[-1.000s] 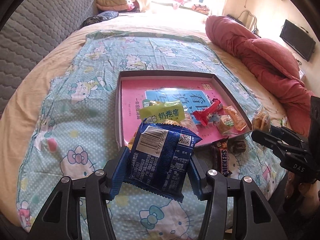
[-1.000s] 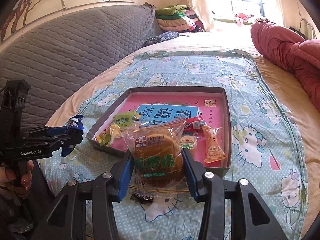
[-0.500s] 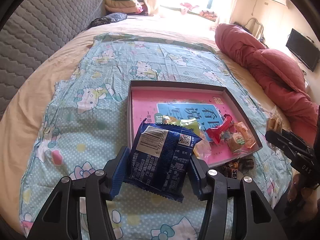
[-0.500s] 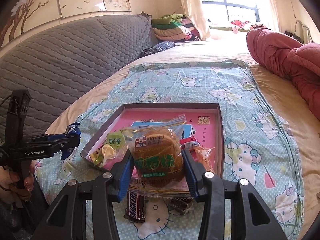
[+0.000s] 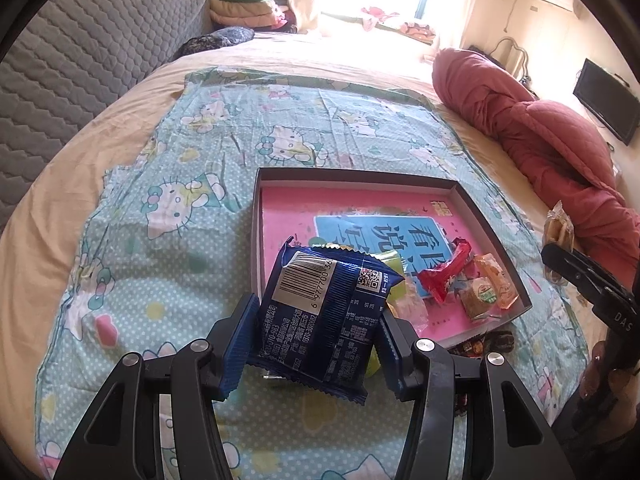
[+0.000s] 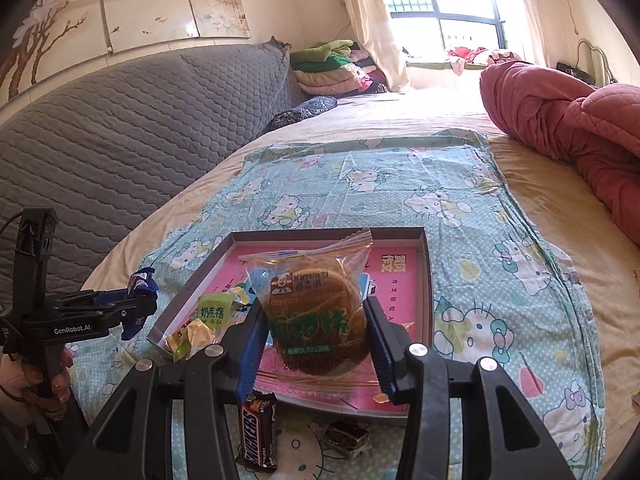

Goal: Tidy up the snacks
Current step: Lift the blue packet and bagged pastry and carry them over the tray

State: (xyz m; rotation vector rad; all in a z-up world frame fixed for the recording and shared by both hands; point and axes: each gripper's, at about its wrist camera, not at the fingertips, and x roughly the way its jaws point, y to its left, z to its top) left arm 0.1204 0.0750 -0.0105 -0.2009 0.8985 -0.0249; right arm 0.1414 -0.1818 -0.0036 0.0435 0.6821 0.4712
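My left gripper is shut on a dark blue snack packet, held above the tray's near left corner. My right gripper is shut on a clear packet with a brown round cake, over the near edge of the shallow dark tray with its pink lining. In the tray lie a red wrapper, small orange sweets and a green-labelled sweet. A Snickers bar and a dark wrapped sweet lie on the bedspread in front of the tray.
The tray sits on a Hello Kitty sheet spread over a bed. A red quilt is bundled at the right. A grey quilted headboard runs along the left, with folded clothes at the far end.
Both grippers have drawn back from the tray with their packets still held; the tray now looks smaller and farther. The Snickers bar has come into the right wrist view.
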